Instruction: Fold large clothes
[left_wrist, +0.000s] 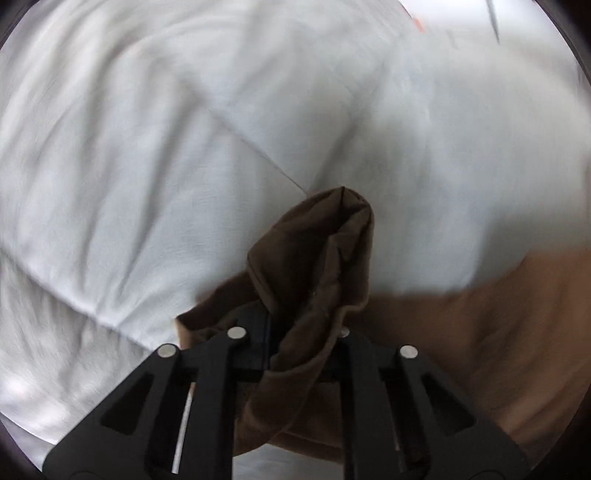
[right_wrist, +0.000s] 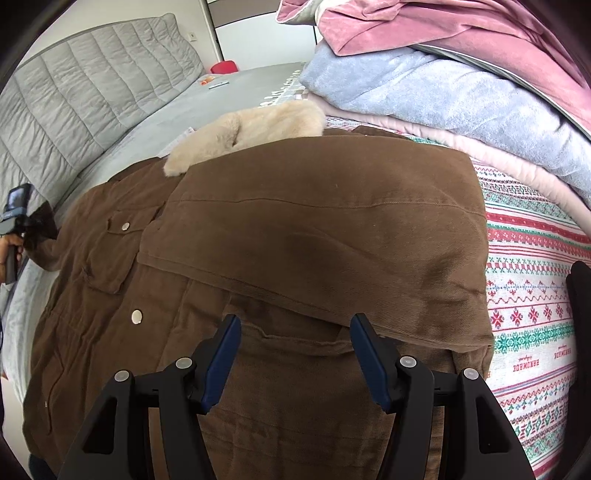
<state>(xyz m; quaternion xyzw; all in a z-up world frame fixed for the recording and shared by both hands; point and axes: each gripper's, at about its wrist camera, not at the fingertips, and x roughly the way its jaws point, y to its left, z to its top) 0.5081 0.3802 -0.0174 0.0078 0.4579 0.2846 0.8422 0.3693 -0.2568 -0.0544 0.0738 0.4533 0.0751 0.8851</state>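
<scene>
On the grey bed (right_wrist: 229, 96), a brown coat (right_wrist: 295, 229) beside stacked blankets (right_wrist: 443, 81).

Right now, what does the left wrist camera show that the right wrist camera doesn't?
Only the left wrist view shows the left tongs shut on a bunched fold of brown fabric, held above a blurred white sheet.

Only the right wrist view shows the open right tongs, the coat's cream fur collar, one sleeve folded across the body, the patterned blanket and the stacked bedding.

Both show the brown coat.
</scene>
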